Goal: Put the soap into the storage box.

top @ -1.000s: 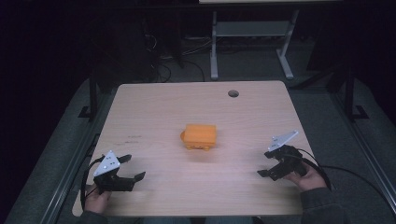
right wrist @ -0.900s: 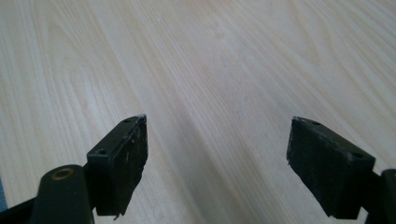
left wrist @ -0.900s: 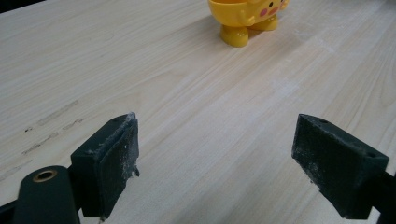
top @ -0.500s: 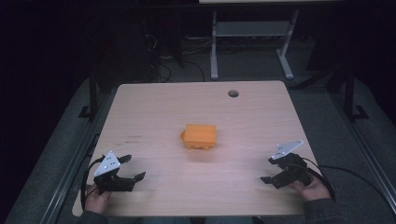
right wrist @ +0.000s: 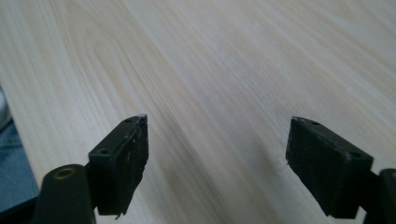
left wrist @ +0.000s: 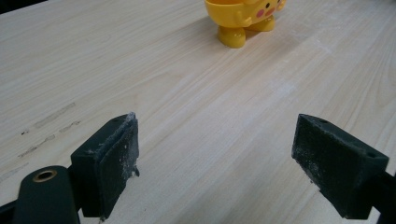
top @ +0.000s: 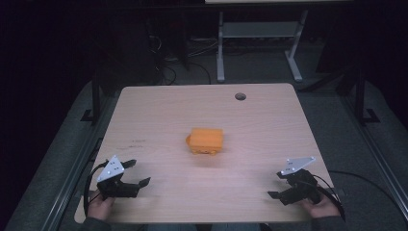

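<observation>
On the table, high view: a light wooden table [top: 202,110] carries an orange-yellow toy figure [top: 206,140] near its middle, well apart from both grippers.
Table detail: a round cable hole [top: 240,96] sits near the far edge, right of centre; faint dark scuff marks [top: 137,141] lie left of the toy.
Left gripper, high view: the left gripper [top: 137,173] rests at the near left corner, held by the left hand [top: 100,204], its jaws spread apart and pointing toward the table's middle; a grey three-cornered plate tops it.
Right gripper, high view: the right gripper [top: 277,185] sits at the near right corner in the right hand [top: 320,208], jaws spread, pointing left across the table.
Background, high view: a dark floor with a white metal frame [top: 260,33] and cables lies beyond the far edge.
Left gripper view: the two black jaws stand wide apart with bare wood between them; their pads [left wrist: 116,158] look dusty. The toy's lower half, yellow with pink cheek spots and short feet, stands upright ahead at the top of the view, well clear of the jaws.
Right gripper view: the jaws stand wide apart over plain wood grain, gripping nothing; blue fabric [right wrist: 14,163] shows at the left edge past the table's rim.
</observation>
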{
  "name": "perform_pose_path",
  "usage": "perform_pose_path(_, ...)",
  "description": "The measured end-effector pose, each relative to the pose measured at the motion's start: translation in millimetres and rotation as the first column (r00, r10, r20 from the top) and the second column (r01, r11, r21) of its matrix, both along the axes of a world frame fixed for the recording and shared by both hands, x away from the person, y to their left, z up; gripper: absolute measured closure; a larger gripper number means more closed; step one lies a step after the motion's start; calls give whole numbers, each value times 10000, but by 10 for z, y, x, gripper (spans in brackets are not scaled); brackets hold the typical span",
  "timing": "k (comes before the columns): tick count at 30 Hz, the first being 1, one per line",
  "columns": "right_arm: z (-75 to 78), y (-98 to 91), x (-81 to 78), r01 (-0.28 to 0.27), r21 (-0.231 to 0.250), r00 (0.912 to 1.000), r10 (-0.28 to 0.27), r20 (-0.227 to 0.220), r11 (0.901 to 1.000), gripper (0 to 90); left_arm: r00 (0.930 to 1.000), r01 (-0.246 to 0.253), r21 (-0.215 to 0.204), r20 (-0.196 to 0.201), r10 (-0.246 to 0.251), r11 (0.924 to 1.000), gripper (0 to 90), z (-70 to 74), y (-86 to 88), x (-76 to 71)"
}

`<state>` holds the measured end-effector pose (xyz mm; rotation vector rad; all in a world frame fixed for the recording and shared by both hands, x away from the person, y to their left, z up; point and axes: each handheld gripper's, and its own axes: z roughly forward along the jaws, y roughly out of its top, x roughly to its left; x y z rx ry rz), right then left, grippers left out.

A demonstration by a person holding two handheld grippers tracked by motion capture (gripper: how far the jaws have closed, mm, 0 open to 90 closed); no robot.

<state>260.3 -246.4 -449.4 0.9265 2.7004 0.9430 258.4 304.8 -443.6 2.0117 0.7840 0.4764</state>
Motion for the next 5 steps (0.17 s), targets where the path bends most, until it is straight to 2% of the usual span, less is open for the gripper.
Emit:
perform_pose_path(2, 34, 1, -38, 75, 622, 9998, -86, 172, 9980, 160, 10000, 2, 19, -13, -2, 10000, 143, 1, 3, -1)
perform_pose_path(5, 66, 14, -89, 82, 1203, 9988, -140, 476, 9927, 142, 10000, 6, 28, -15, -6, 10000, 143, 5, 9, 1)
